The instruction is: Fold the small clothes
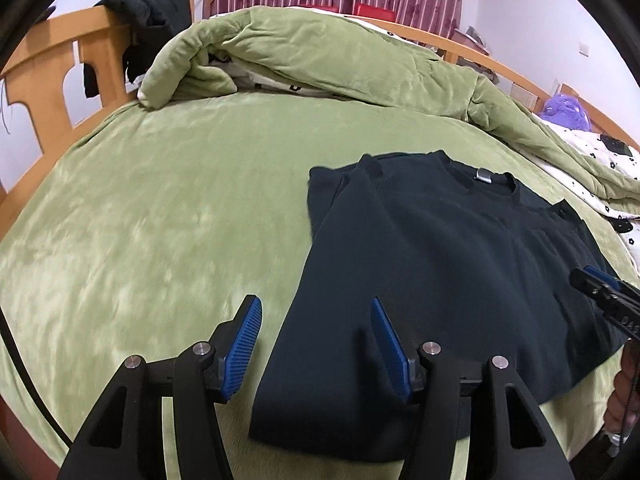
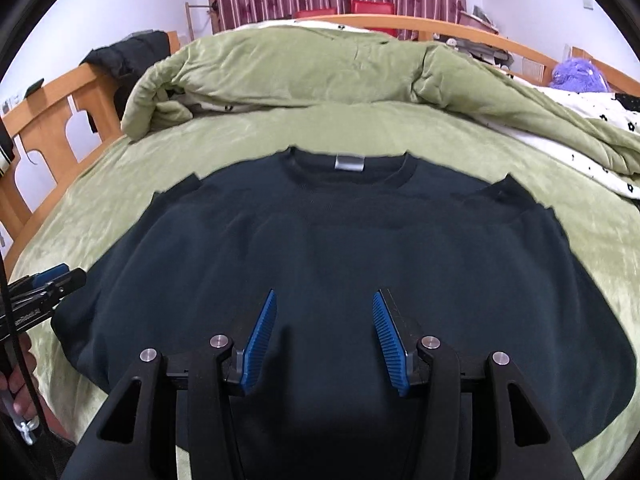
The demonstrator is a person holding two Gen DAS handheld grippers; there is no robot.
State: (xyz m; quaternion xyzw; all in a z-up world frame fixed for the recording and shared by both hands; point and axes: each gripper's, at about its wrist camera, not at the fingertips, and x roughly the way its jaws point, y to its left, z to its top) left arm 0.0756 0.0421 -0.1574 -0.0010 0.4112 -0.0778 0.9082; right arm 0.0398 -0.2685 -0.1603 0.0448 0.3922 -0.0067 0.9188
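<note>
A dark navy sweater (image 2: 340, 248) lies flat on the green bed cover, collar and grey label away from me, both sleeves folded in over the body. It also shows in the left wrist view (image 1: 440, 264). My left gripper (image 1: 316, 312) is open and empty, hovering over the sweater's left hem edge. It appears at the left edge of the right wrist view (image 2: 60, 276). My right gripper (image 2: 324, 304) is open and empty above the sweater's lower middle. It appears at the right edge of the left wrist view (image 1: 596, 280).
A bunched green quilt (image 2: 300, 64) lies across the far side of the bed. The wooden bed frame (image 1: 48, 80) runs along the left, with black clothing (image 1: 148, 20) draped over it. A purple plush toy (image 2: 580, 76) sits far right.
</note>
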